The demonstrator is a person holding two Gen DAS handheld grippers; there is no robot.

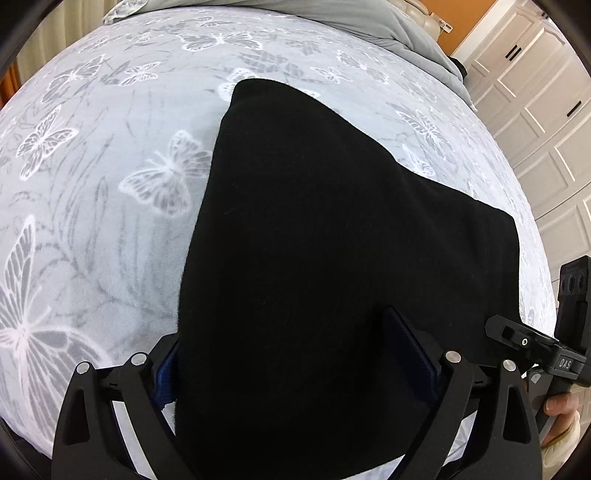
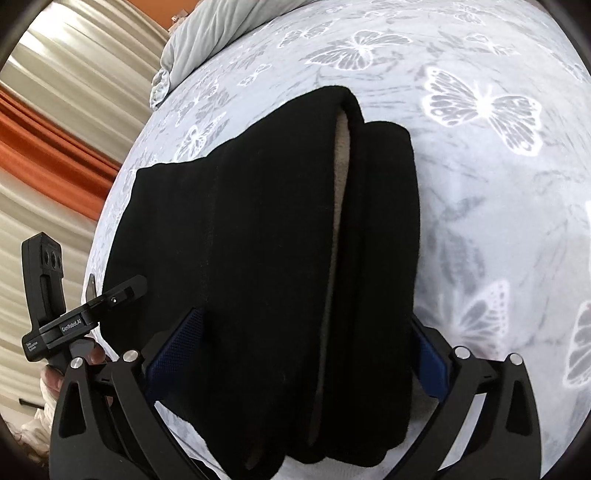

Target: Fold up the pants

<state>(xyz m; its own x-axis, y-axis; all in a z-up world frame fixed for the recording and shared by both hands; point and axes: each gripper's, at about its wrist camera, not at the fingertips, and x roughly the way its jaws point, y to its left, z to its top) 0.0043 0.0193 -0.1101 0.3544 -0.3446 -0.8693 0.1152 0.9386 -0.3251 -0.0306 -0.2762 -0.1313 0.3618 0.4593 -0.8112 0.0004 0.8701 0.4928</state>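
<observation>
The black pants point(image 1: 314, 229) lie folded on the butterfly-print bedspread point(image 1: 110, 192). In the right wrist view the pants point(image 2: 258, 240) show stacked layers with a pale lining along a fold edge. My left gripper point(image 1: 295, 354) is open, its blue-padded fingers point(image 1: 410, 347) straddling the near edge of the pants. My right gripper point(image 2: 306, 347) is open too, its blue pads point(image 2: 173, 350) on either side of the folded stack. Each gripper shows at the edge of the other's view: the right one point(image 1: 517, 336) and the left one point(image 2: 110, 295).
A grey duvet point(image 1: 388, 26) is bunched at the bed's far end, also seen in the right wrist view point(image 2: 207, 40). White panelled cupboards point(image 1: 535, 96) stand beyond the bed's right side. Cream and orange curtains point(image 2: 55, 140) hang on the left.
</observation>
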